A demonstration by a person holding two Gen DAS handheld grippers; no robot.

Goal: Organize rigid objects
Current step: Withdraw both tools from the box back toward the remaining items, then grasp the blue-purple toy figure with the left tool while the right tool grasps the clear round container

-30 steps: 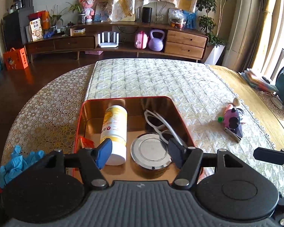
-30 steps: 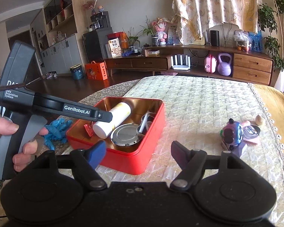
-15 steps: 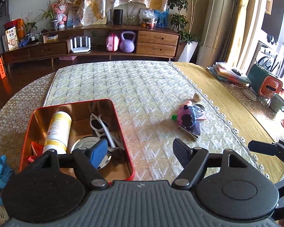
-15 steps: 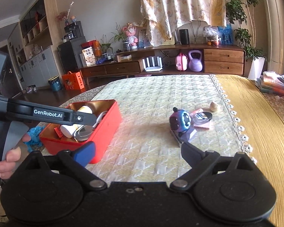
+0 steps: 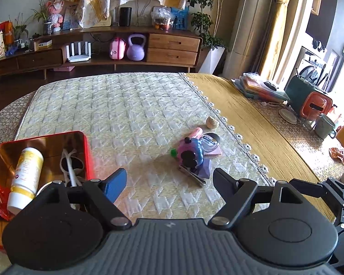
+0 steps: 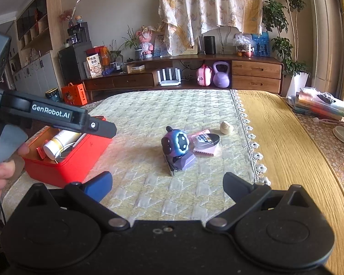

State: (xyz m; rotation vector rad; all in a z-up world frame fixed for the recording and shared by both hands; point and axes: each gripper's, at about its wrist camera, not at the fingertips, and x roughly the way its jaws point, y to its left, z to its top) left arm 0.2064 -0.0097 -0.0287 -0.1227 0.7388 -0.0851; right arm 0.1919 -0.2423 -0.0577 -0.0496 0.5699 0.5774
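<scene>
1. a red tin (image 5: 87,153) sat at the near left of the quilted mat (image 5: 130,105), its lid off.
2. inside it a white bottle with a yellow label (image 5: 26,178) lay on its side, a pair of white-framed glasses (image 5: 71,165) lay just right of the bottle, a round metal lid (image 6: 63,153) showed near them, and a red packet (image 5: 0,202) sat at the near left corner.
3. the left gripper (image 5: 169,184) hung over the bare mat just right of the tin; its jaws had just been opening and stood apart with nothing between them.
4. a hand (image 6: 2,167) held that gripper's grey handle, seen at the left edge of the right wrist view.
5. the right gripper (image 6: 167,186) pointed at the small pile of loose things; its jaws had also just been opening and stood wide apart, empty.
6. in that pile, right of the tin and well apart from it, a blue and purple robot toy (image 6: 177,145) stood on a purple base, with a metal clip (image 5: 191,175) touching its near side.
7. behind the toy lay a pink card (image 6: 205,151) with a round black-rimmed case (image 6: 205,139) on it.
8. a small cream shell-like piece (image 6: 226,127) lay farther right, near the mat's lace edge.
</scene>
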